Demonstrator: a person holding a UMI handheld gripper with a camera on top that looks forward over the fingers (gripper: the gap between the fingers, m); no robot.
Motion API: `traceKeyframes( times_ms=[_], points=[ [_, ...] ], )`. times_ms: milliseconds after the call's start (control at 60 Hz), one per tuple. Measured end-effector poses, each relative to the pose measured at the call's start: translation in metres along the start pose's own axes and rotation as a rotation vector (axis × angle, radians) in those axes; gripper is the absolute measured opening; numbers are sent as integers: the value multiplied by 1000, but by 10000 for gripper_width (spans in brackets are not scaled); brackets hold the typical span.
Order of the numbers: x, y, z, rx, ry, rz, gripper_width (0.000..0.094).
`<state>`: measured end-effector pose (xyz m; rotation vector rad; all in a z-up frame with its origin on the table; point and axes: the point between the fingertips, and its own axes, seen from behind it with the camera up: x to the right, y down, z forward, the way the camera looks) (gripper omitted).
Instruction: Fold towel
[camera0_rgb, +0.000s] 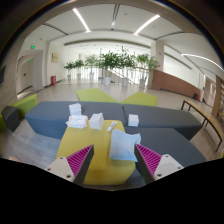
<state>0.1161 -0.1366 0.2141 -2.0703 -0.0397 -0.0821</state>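
A pale blue-white towel (123, 146) lies on a yellow table (95, 160), just ahead of and between my fingers, nearer the right one. It looks folded into a rough rectangle. My gripper (112, 160) is open, with a wide gap between the magenta pads (80, 160), and it holds nothing. Several other white folded towels (78, 118) lie further off on the grey surface beyond the yellow table.
A grey sofa-like surface (160, 120) stretches across beyond the table, with more white cloths (133, 120) on it. Yellow-green seats (140, 99) and potted plants (110, 62) stand further back in a large hall.
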Motion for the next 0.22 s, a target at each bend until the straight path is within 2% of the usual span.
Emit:
traceKeyframes(
  times_ms=[150, 217],
  points=[
    [7, -10, -4, 39, 26, 31, 847],
    [-1, -9, 2, 33, -2, 75, 839]
  ],
)
